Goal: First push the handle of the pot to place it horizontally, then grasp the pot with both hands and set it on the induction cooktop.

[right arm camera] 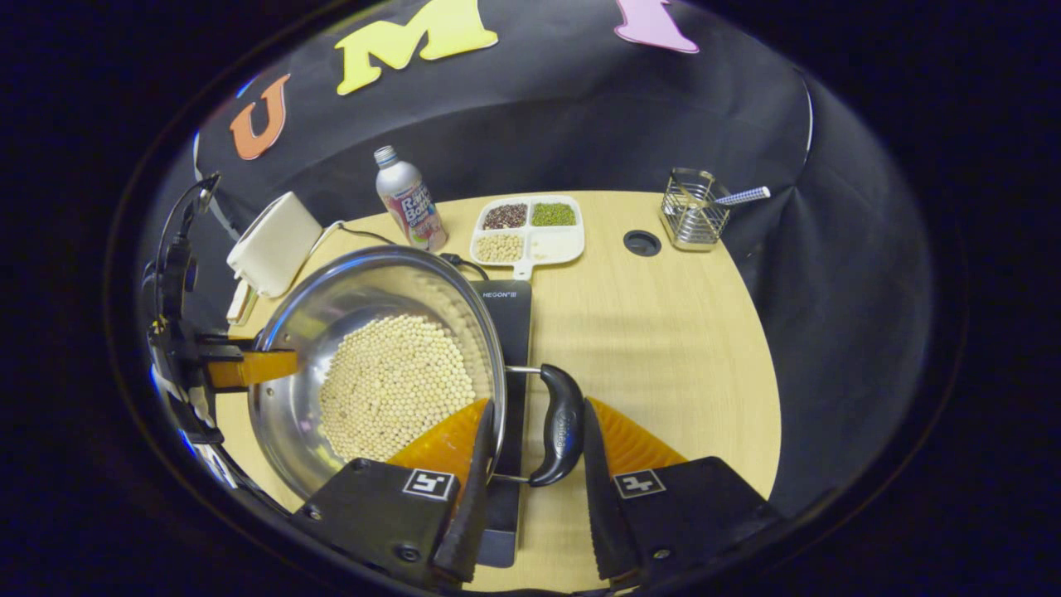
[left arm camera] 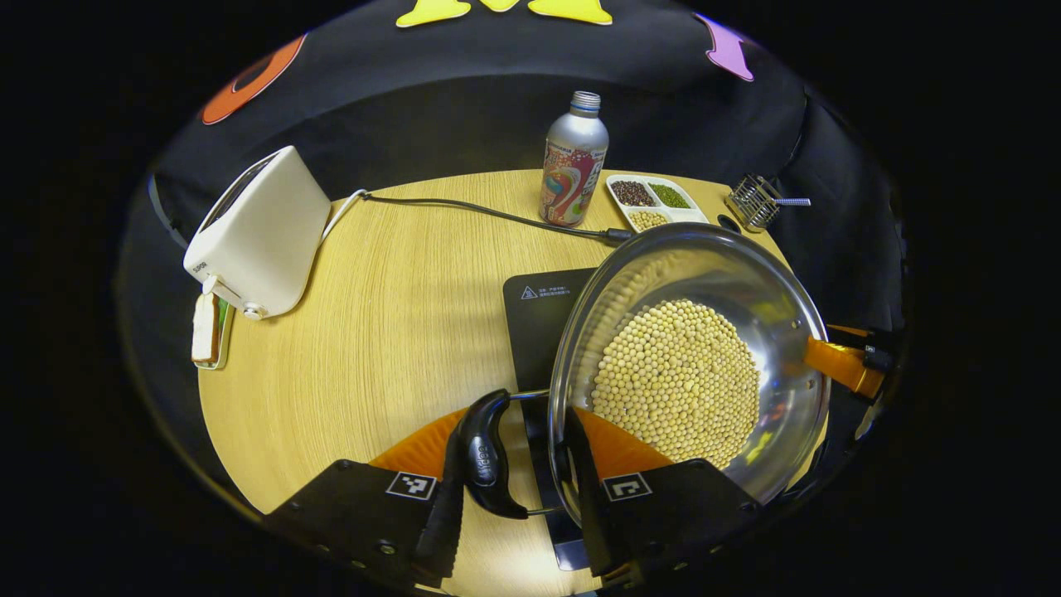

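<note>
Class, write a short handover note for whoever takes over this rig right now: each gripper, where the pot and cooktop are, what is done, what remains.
Left gripper: jaws straddle one black loop handle; contact unclear.
Right gripper: same at the other handle.
Shiny steel pot of pale beans: partly over the black induction cooktop on the round wooden table; resting or lifted, unclear.
Done: both handles reached.
Left: centre the pot on the cooktop, release.

Your left gripper (left arm camera: 514, 464) has its fingers straddling the pot (left arm camera: 692, 365) at one black side handle (left arm camera: 489, 454), one finger outside the handle, the other inside the rim. Your right gripper (right arm camera: 530, 464) brackets the opposite handle (right arm camera: 559, 424) likewise. I cannot tell whether either pair presses home.
</note>
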Available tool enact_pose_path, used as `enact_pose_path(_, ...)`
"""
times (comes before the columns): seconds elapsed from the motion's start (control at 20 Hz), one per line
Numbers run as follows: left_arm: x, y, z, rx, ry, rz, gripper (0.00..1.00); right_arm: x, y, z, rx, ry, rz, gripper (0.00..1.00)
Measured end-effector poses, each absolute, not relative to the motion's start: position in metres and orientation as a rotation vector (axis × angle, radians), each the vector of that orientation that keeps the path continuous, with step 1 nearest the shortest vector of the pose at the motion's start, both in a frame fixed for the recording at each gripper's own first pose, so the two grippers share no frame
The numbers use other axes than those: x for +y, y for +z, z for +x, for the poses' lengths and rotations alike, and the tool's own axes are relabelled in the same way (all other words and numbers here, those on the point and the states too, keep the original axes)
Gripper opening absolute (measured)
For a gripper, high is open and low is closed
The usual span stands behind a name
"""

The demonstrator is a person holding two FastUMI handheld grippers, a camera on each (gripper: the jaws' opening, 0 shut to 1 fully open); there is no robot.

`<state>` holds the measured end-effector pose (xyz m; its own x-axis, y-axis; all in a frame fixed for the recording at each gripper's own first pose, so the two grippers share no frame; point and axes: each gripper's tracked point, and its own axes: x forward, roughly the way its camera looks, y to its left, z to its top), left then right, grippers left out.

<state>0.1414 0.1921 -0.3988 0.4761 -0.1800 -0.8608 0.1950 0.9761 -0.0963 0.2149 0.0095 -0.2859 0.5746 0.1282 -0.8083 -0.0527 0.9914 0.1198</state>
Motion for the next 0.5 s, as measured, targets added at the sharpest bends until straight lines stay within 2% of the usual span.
enact_pose_path(0.05,0.1924,-0.3988,0.1411,1.049,-0.231,0.014,0.59,0.0092,-0.2855,0.2148,0.953,0.107,0.083,0.54)
enact_pose_path(0.4,0.1927,-0.3989,0.1402,1.041,-0.227,0.003,0.6,0.009,-0.2835,0.2186,0.95,0.118,0.062,0.54)
enact_pose_path(0.45,0.1932,-0.3984,0.1397,1.041,-0.223,0.002,0.65,0.0083,-0.2839,0.2182,0.954,0.121,0.051,0.54)
enact_pose_path(0.5,0.1933,-0.3986,0.1404,1.041,-0.226,0.005,0.6,0.0084,-0.2832,0.2186,0.955,0.121,0.049,0.54)
